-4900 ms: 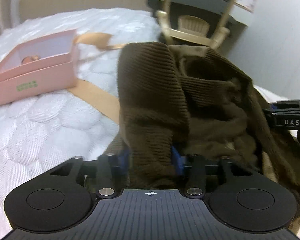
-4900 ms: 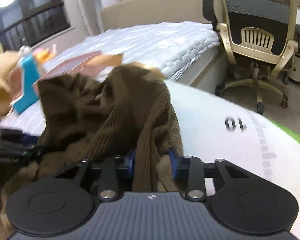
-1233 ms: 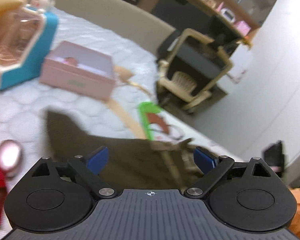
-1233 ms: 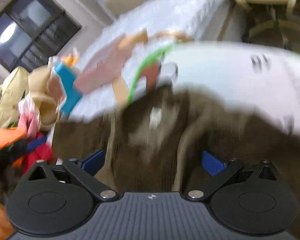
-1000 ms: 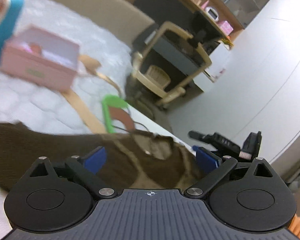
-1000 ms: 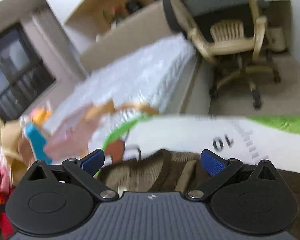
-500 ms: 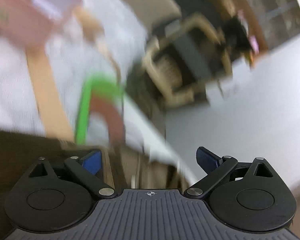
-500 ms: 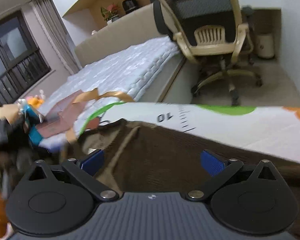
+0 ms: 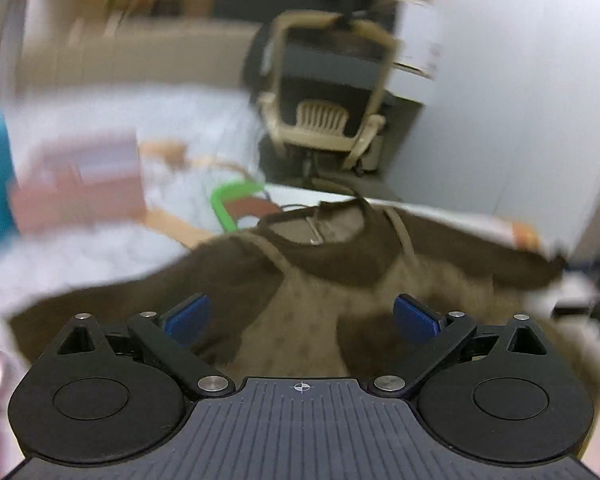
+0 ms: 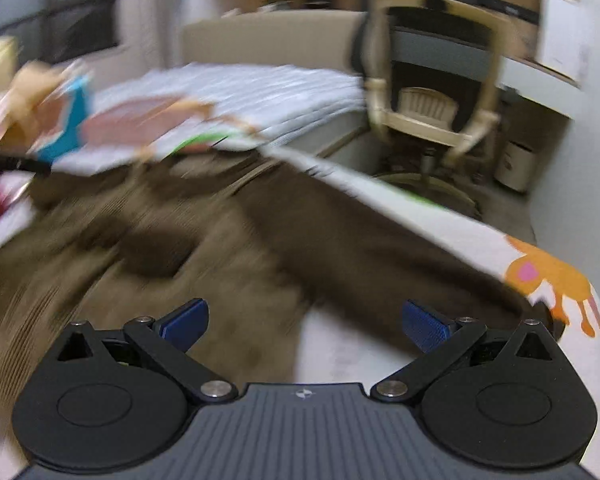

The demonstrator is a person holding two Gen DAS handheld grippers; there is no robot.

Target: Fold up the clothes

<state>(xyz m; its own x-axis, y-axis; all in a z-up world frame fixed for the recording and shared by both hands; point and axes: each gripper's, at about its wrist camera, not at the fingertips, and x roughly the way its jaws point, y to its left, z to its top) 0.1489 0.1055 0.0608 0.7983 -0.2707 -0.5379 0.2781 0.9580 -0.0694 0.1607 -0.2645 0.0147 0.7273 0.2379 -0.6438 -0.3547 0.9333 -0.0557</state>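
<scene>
Blue pads tip the fingers of the left gripper (image 9: 302, 316), which stands spread wide with nothing between the jaws, hovering over the lower part of a brown knit sweater (image 9: 332, 264). The right gripper (image 10: 304, 322) is likewise splayed open and empty, its blue pads (image 10: 422, 326) set apart above the sweater's hem and the white cloth beside it. The sweater lies spread out flat with its neckline away from both cameras, a lighter tan panel down the front, dark brown across the shoulders and sleeves; in the right wrist view one dark sleeve (image 10: 380, 248) runs out to the right. Under it is a white printed mat (image 10: 480, 248) with an orange cartoon figure (image 10: 548, 280) near the sleeve's end and a green curved print (image 9: 230, 200) just beyond the collar. Farther out on the quilted white mattress (image 9: 140, 120) sit a pink box (image 9: 80, 184), much blurred, with a teal box (image 10: 68, 128) at its left. Past the foot of the bed stands a beige office chair (image 9: 328, 92) with a dark mesh back, near a white wall. Both views are smeared by motion, so finer detail cannot be told.
</scene>
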